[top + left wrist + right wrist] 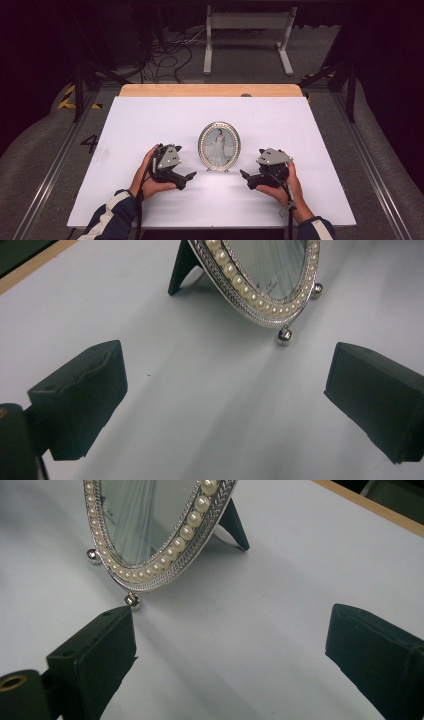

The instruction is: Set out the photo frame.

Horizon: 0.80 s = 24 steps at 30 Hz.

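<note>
An oval picture frame [219, 145] with a pearl-studded silver rim stands upright on the white table [150, 120], leaning on a dark back stand. It holds a photo of a person in a white dress. My left gripper [191, 176] rests on the table just left of the frame, jaws apart and empty, pointing toward it. My right gripper [243, 174] sits just right of the frame, open and empty too. In the left gripper view the frame's lower rim [260, 295] is ahead of the jaws. In the right gripper view the frame's rim [165, 565] is close above the left jaw.
The white table has a wooden strip [210, 90] along its far edge. Beyond it a white metal stand [247, 35] and loose cables [165, 57] lie on the grey floor. Metal rails [55, 160] run along both sides of the table.
</note>
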### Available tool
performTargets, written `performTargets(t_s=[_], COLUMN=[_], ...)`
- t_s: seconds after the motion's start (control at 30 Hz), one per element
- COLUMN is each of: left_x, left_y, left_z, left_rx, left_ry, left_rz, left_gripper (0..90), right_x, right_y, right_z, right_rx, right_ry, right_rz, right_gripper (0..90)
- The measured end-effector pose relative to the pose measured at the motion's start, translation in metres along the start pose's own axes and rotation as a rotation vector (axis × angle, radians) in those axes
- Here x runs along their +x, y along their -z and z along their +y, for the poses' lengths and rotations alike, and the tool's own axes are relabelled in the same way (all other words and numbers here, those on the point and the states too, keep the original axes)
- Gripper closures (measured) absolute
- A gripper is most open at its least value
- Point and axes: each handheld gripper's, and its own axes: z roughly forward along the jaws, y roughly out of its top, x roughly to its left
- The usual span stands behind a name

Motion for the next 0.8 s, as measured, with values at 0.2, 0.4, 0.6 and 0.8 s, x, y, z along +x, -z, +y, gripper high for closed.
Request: performTargets(t_s=[0.2, 0.4, 0.6, 0.8], left_x=[-0.002, -0.002, -0.001, 0.000], left_y=[0.003, 0.008, 0.014, 0.022], left_z=[-0.005, -0.008, -0.013, -0.021], left_rx=[0.006, 0.001, -0.004, -0.025], left_ry=[-0.016, -0.018, -0.013, 0.008], left_rz=[0.009, 0.021, 0.031, 0.054], left_gripper=[4.2, 4.5, 4.7, 5.1], right_x=[0.001, 0.002, 0.002, 0.001], right_y=[-0.001, -0.001, 0.002, 0.006], right_z=[-0.002, -0.002, -0.004, -0.012], right_rx=[0.009, 0.007, -0.001, 0.013], right_ry=[0.013, 0.025, 0.027, 0.043], right_rz=[-0.006, -0.010, -0.009, -0.026], right_gripper=[6.3, 6.4, 6.5, 7.0])
